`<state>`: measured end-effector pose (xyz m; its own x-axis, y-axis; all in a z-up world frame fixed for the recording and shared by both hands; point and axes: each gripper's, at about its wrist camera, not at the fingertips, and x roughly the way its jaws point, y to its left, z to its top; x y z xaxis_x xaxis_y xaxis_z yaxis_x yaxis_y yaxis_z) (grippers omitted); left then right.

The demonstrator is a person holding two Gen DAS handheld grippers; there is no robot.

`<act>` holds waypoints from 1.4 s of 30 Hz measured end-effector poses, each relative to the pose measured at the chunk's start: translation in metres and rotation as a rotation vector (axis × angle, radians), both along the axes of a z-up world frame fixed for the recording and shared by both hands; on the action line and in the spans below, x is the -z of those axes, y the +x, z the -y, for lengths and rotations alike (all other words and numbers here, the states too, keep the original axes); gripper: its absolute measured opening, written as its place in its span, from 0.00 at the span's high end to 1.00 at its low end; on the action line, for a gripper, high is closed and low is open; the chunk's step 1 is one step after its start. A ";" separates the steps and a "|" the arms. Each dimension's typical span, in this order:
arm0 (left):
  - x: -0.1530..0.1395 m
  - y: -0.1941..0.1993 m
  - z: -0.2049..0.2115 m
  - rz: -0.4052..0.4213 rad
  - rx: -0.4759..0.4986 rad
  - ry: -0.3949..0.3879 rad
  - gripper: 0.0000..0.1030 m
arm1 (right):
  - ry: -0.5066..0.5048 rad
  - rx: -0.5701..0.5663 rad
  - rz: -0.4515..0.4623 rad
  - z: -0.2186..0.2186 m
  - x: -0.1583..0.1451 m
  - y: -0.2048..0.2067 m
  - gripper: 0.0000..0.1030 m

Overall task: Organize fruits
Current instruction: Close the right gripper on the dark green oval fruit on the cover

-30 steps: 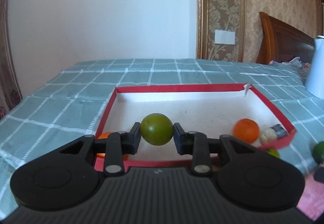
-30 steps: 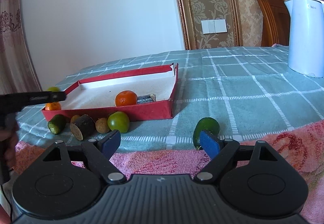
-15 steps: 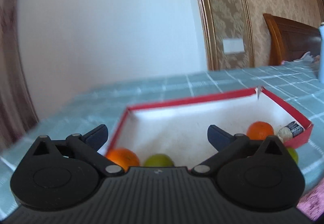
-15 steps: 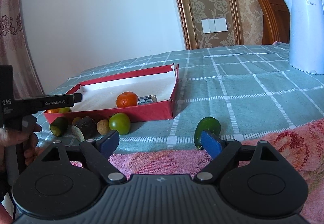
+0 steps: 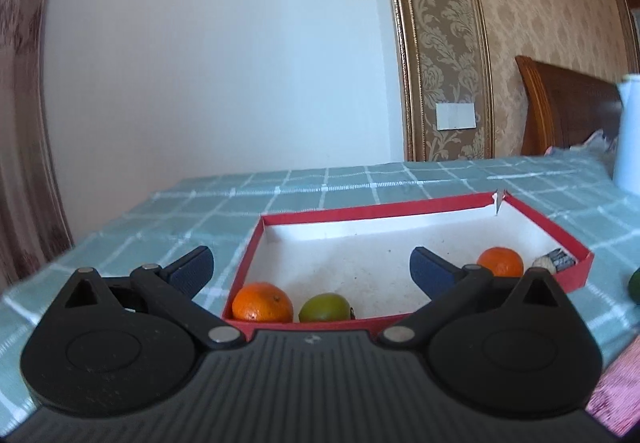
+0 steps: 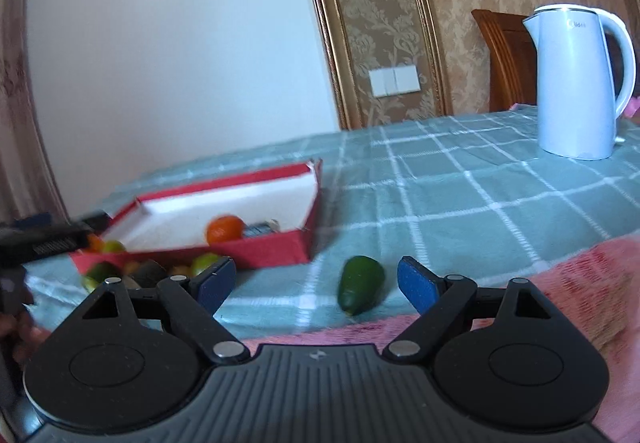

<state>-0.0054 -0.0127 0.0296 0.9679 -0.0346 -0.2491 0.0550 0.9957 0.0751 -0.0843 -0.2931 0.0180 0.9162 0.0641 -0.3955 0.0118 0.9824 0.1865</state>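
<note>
The left gripper (image 5: 310,271) stands spread wide with nothing between its blue pads; its jaws have just been opening, and the round green citrus fruit (image 5: 324,307) it let go of lies in the near corner of the shallow red cardboard tray with a white floor (image 5: 374,209), touching or nearly touching a round orange mandarin (image 5: 262,302). A second orange mandarin (image 5: 500,262) sits at the tray's far right side beside a small pale thing and a dark wrapped packet, both too small to identify.

The right gripper (image 6: 316,285) is likewise released and empty. It hovers low over the pink towel edge, aimed at an elongated dark green fruit (image 6: 360,289) lying on the green checked tablecloth (image 6: 480,195) between its pads' line of sight, not yet touched. More loose fruits huddle outside the tray's front wall.

The risks from here, as I judge them: the elongated fruit is smooth and tapered, so a pinch near its narrow end could squirt it out across the cloth. The tray is light card — a bump from either tool could shove or tip it. The white electric kettle (image 6: 576,83) stands well apart, so it seems safe.
</note>
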 end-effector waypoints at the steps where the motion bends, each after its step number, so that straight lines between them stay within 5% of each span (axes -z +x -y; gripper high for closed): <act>1: 0.000 0.002 -0.003 -0.015 0.003 -0.018 0.00 | -0.010 0.005 -0.016 0.002 0.000 0.004 0.14; 7: 0.002 0.016 -0.021 -0.111 -0.019 -0.118 0.00 | -0.070 -0.005 -0.107 0.003 0.003 0.033 0.14; 10: 0.003 0.016 -0.023 -0.116 -0.028 -0.128 0.00 | -0.071 -0.003 -0.140 0.004 0.005 0.041 0.22; 13: 0.004 0.014 -0.025 -0.111 -0.035 -0.132 0.00 | -0.054 -0.015 -0.186 0.006 0.009 0.049 0.41; 29: 0.005 0.019 -0.031 -0.150 -0.031 -0.162 0.00 | -0.155 0.023 -0.216 -0.004 0.012 0.055 0.59; 42: 0.011 0.010 -0.027 -0.310 0.013 -0.055 0.00 | -0.167 0.031 -0.211 -0.007 0.011 0.055 0.65</act>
<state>0.0047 0.0146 0.0184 0.8454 -0.0685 -0.5298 0.0798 0.9968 -0.0016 -0.0297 -0.2865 0.0069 0.8126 -0.0450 -0.5810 0.0639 0.9979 0.0120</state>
